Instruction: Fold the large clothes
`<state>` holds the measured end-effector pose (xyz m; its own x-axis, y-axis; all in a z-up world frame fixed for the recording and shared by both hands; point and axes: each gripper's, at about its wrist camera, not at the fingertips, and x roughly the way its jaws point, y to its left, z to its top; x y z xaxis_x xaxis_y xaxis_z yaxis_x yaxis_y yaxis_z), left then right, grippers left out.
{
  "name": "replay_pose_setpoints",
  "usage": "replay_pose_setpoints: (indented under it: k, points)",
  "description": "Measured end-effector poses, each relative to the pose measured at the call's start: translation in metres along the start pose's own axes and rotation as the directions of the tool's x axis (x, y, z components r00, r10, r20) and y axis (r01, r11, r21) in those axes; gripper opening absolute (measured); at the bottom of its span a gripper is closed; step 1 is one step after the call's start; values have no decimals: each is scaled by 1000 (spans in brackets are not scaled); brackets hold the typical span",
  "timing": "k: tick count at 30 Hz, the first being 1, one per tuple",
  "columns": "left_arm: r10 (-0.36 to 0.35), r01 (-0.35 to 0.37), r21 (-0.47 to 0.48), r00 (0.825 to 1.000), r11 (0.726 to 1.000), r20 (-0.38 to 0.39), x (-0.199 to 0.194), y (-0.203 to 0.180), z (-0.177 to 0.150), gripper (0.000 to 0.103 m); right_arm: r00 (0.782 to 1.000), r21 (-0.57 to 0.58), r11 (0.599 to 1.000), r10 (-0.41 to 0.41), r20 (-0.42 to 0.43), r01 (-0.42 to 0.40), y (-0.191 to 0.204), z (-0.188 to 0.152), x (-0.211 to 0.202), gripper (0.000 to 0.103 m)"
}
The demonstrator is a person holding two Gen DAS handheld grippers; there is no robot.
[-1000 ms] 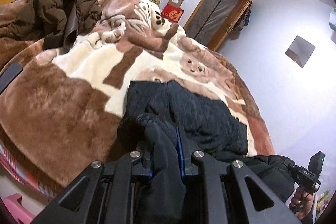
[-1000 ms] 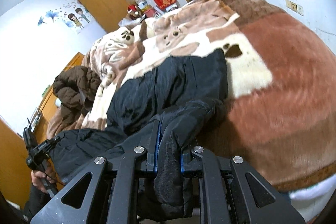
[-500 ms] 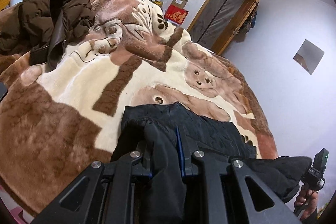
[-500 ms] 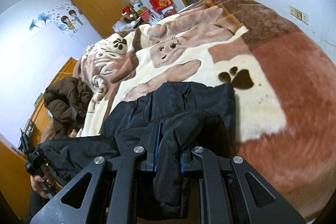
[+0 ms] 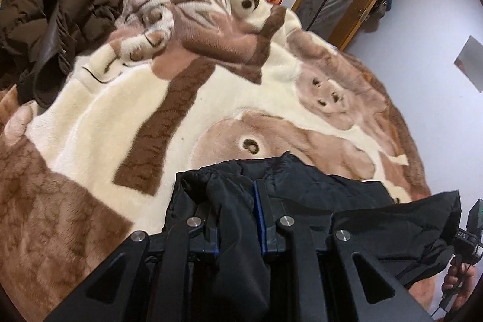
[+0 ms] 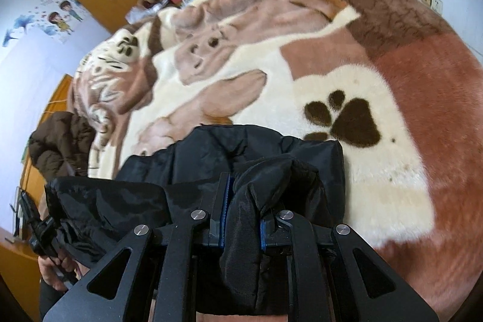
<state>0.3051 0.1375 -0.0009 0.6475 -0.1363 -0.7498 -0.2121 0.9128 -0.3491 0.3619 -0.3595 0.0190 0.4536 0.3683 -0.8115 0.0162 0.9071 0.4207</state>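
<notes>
Left wrist view: plush animal-print blanket [image 5: 126, 116] fills the frame, brown puffer jacket [image 5: 54, 8] upper left, and the left gripper [image 5: 235, 216] at bottom centre is clamped on a fold of the black jacket [image 5: 317, 189]. Right wrist view: same blanket [image 6: 347, 86], right gripper [image 6: 243, 216] pinching the black jacket [image 6: 241, 150] at bottom centre, fabric bunched between its pads.

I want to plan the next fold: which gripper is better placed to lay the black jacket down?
Neither: left gripper and right gripper each clamp the black jacket over the blanket.
</notes>
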Motion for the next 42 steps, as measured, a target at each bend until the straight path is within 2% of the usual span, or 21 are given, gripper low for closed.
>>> replay_pose_setpoints:
  k: [6,9,11,12,14,15,16,17,22,25,27,31,36,42]
  points:
    - [24,-24,-10,998,1000,-55,45,3,3,23,996,65,998,17,-85,-11,-15,16,41,20]
    - [6,-6,-10,998,1000,-65,53,4,4,24,991,97,993,73,-111,-63,-23,20,44,25]
    - [-25,23,-26,996,999,-80,52,7,8,28,984,119,987,127,-126,-112,-28,25,39,31]
    - [-49,45,-42,995,998,-83,49,9,10,34,978,138,979,166,-124,-149,-31,28,33,34]
    - [-96,91,-70,993,993,-67,41,13,16,48,962,169,959,249,-108,-229,-36,33,20,51]
    - [-121,116,-87,991,989,-51,35,14,19,59,957,177,952,270,-102,-250,-36,34,16,53]
    - [-139,134,-99,990,986,-40,30,15,22,66,952,182,945,291,-96,-270,-37,36,10,55]
    - [-153,149,-110,988,983,-27,25,15,24,68,949,184,941,303,-89,-283,-37,36,6,56]
    - [-138,136,-95,990,986,-18,17,6,26,74,959,160,952,276,-63,-263,-24,34,-1,57]
    - [-156,156,-110,988,982,8,11,10,27,81,939,222,919,343,-35,-327,-33,36,-3,62]
    - [-134,137,-110,990,984,35,7,13,29,85,934,271,902,357,-31,-336,-39,36,1,63]
    - [-134,138,-83,990,987,52,1,9,29,86,938,235,913,346,-10,-334,-32,32,-3,63]
    - [-104,104,1,992,995,78,-7,-5,24,87,928,226,901,370,48,-370,-33,31,-11,65]
    - [-97,93,58,993,994,68,-3,-22,12,87,941,206,921,307,141,-331,-38,35,-22,65]
